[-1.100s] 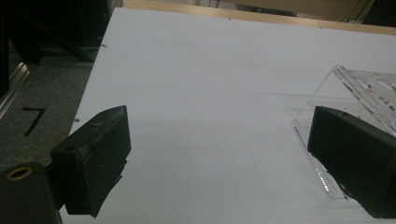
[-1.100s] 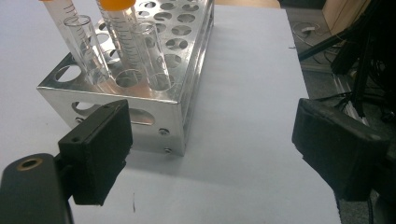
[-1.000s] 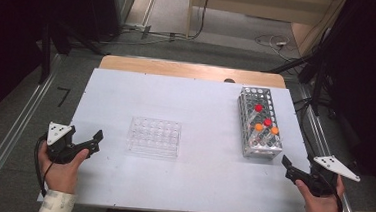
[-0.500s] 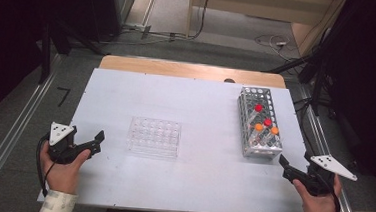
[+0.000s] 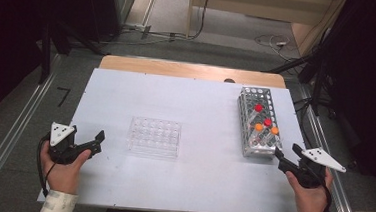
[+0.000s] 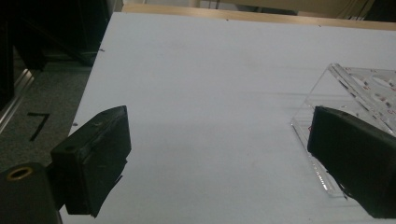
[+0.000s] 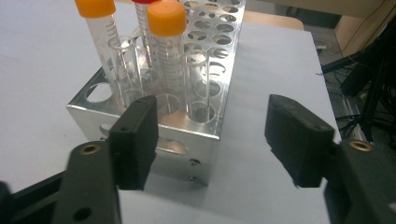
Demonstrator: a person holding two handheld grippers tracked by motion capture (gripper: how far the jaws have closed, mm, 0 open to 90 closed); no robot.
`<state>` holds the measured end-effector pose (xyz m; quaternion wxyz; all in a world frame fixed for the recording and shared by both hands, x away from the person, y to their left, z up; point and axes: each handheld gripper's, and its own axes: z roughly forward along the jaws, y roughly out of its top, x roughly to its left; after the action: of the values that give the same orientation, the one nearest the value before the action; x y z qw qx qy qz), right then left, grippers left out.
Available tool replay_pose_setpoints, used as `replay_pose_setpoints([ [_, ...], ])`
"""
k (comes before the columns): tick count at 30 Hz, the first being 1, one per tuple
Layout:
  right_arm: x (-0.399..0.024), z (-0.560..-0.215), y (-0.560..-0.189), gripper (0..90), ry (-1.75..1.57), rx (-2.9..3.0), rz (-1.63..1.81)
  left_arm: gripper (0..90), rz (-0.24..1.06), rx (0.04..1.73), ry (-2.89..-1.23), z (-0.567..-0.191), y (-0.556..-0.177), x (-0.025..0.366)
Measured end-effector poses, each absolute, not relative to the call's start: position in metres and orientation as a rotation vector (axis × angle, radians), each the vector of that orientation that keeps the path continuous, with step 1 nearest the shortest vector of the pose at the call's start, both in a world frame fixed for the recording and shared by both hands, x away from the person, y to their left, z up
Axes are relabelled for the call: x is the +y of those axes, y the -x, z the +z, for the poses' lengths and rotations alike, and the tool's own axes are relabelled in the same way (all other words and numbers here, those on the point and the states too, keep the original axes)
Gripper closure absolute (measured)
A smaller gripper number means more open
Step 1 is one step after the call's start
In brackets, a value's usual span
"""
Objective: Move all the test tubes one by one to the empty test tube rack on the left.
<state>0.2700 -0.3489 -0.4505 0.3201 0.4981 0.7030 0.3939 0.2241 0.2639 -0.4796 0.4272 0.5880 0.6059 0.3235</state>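
Observation:
A metal tube rack (image 5: pixel 256 98) stands at the table's right and holds tubes with red caps (image 5: pixel 258 108) and orange caps (image 5: pixel 258 126). My right gripper (image 5: pixel 286 150) is just short of the rack's near right corner. In the right gripper view its jaws (image 7: pixel 212 135) have just been closing but stay apart. They frame the rack's near end (image 7: pixel 187 144) without pressing on it, below an orange-capped tube (image 7: pixel 166 28). A clear plastic rack (image 5: pixel 155 136) lies mid-table. My left gripper (image 5: pixel 97 144) is open to its left, with bare table between the jaws (image 6: pixel 219 158) and the clear rack's corner (image 6: pixel 359 88) beyond.
The white tabletop (image 5: pixel 196 101) has a wooden strip along its far edge. Metal rails run down both sides, and cables lie on the floor beyond. A person's hand holds each gripper at the table's near edge.
My right gripper has edged a little forward toward the metal rack's near end. The left gripper has stayed where it was.

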Motion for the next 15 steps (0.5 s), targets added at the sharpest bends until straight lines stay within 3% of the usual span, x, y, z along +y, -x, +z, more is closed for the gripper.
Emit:
replay_pose_setpoints([
  [6,-0.346,-0.453,-0.278,51.8,-1.305,1.846,1.070,6.4,0.808,1.514,-1.468,-0.479,-0.224,0.264],
  [15,-0.342,-0.456,-0.285,64.0,-1.283,1.858,1.061,6.5,0.811,1.514,-1.469,-0.480,-0.224,0.264],
])
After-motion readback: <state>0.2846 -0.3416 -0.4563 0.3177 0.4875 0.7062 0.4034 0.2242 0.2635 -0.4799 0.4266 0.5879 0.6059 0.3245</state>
